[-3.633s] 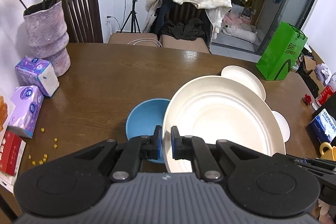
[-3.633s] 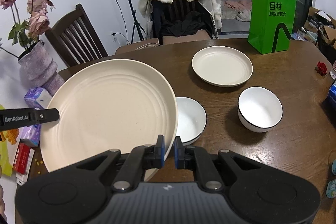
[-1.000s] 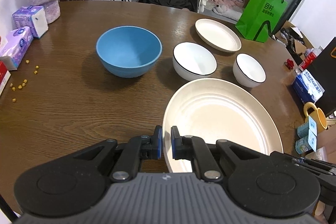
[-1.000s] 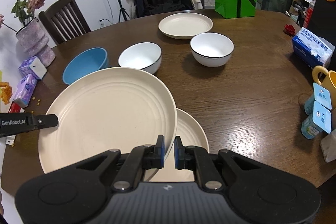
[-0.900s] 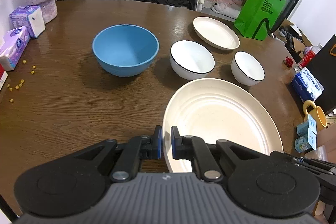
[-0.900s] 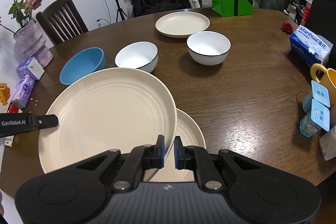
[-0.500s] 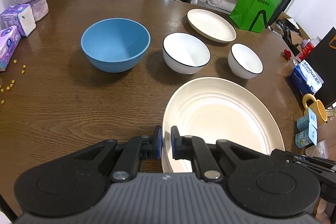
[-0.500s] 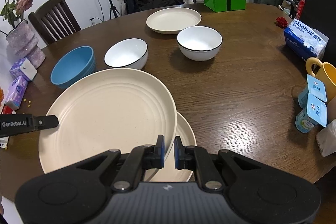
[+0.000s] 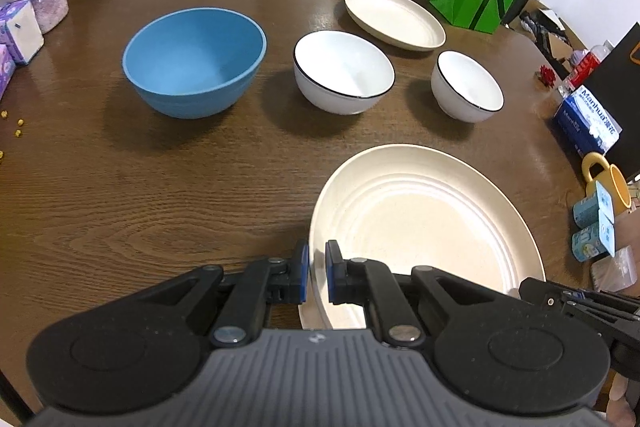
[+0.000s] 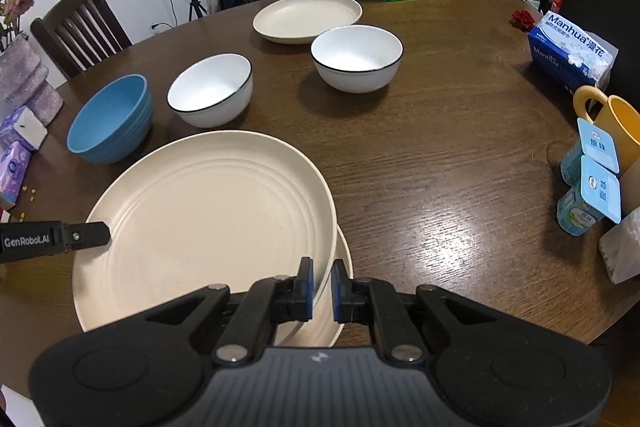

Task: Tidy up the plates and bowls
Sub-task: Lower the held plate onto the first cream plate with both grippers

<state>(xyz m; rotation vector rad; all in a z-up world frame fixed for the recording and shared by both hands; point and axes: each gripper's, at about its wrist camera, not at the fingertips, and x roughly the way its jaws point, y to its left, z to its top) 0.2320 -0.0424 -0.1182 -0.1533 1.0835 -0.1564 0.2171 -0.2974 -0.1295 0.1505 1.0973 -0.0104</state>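
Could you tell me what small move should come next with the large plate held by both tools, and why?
Probably ease the large plate straight down. Both tools, left and right, clamp its rim, and a second plate lies just underneath, so lowering would stack them.

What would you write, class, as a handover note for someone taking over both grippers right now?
Left gripper: shut on the near-left rim of the large cream plate.
Right gripper: shut on the same plate's near-right rim.
The plate is held low over a second cream plate that lies at the table's near edge; whether they touch cannot be told.
Not yet stacked: the small cream plate at the far side, the blue bowl, and two white bowls, all standing apart.
Left to do: set the plate down, release, add the small plate, nest the bowls.
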